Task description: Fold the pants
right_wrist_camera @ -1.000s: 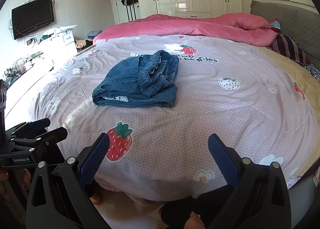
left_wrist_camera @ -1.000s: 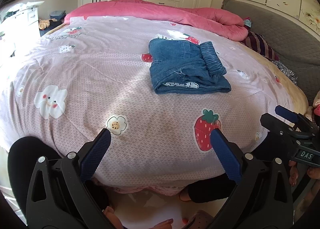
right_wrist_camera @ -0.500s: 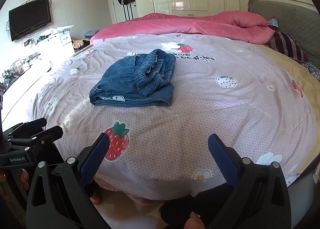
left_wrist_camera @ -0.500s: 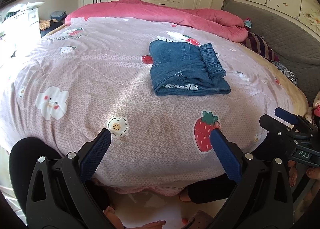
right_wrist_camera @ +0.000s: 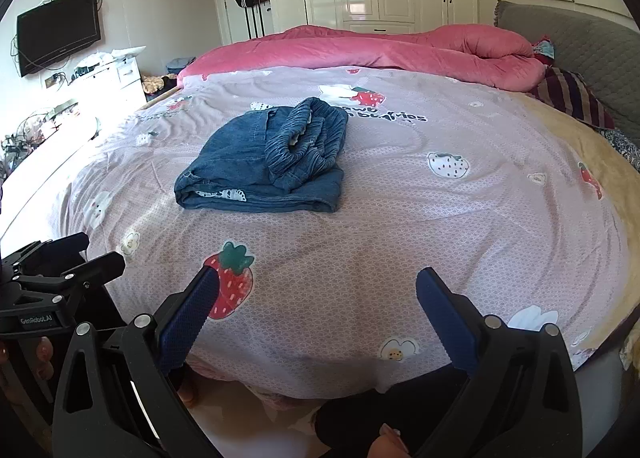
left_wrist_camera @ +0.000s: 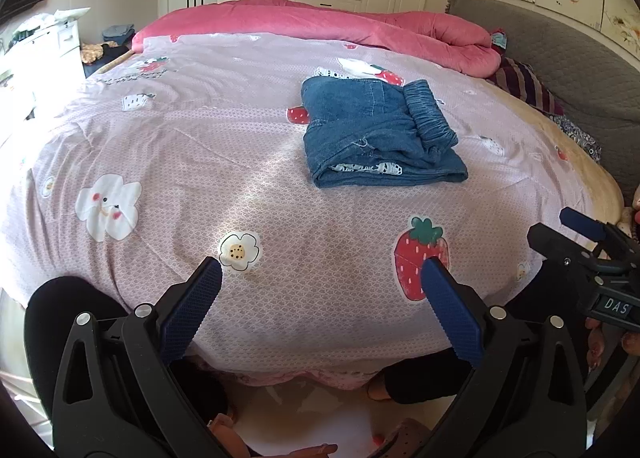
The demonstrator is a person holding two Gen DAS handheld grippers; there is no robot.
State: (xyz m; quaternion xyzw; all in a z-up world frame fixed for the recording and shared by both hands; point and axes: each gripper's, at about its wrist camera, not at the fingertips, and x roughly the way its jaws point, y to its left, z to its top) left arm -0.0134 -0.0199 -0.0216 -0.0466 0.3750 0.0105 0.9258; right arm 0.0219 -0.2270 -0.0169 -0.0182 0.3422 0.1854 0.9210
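The left claw (left_wrist_camera: 320,278) is held with its two blue-padded fingers (left_wrist_camera: 192,308) spread wide apart; nothing is gripped between them and nothing is touched, the tips being poised over the near edge of the bed (left_wrist_camera: 200,130). The right claw (right_wrist_camera: 318,290) is likewise seen fully spread and empty, above the same near edge. In the left wrist view the right claw (left_wrist_camera: 580,226) is caught at the right margin, where only part of it is shown and its opening is hard to judge; in the right wrist view the left claw (right_wrist_camera: 84,254) is cut off at the left margin in the same way. The folded denim pants (left_wrist_camera: 376,134) are laid on the pink printed bedspread (left_wrist_camera: 160,162) towards the middle of the bed, well beyond both claws, with the gathered elastic waistband (left_wrist_camera: 428,114) on top at the right side and a strip of white lace trim (left_wrist_camera: 368,168) shown at the near folded edge. A rolled pink quilt (left_wrist_camera: 360,26) is seen along the far side, and a grey headboard (left_wrist_camera: 580,70) at the right. The person's dark-clad legs (left_wrist_camera: 68,318) are partly hidden under the bed's edge and behind the claw frames, and bare toes at the bottom margin are cut off.
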